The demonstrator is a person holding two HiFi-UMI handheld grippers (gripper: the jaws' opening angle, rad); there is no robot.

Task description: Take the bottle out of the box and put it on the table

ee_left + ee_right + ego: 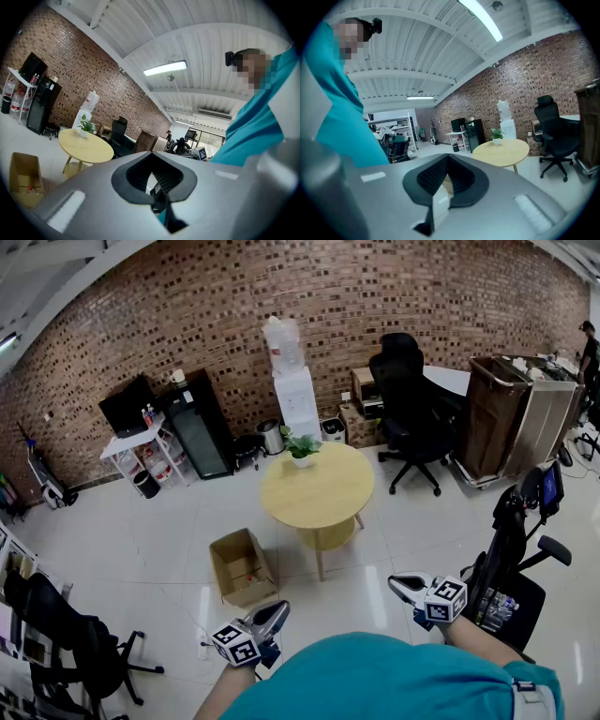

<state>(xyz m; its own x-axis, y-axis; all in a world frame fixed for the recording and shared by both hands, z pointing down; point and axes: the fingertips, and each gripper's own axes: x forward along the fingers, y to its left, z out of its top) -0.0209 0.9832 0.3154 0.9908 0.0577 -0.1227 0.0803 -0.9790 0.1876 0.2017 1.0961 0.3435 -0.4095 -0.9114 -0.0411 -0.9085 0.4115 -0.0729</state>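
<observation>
Holds left gripper and right gripper low before the chest, roughly level, jaws of both closed on nothing. Open cardboard box on the floor beside the round table; bottle inside, barely visible, pale with red.

Open cardboard box beside round table
</observation>
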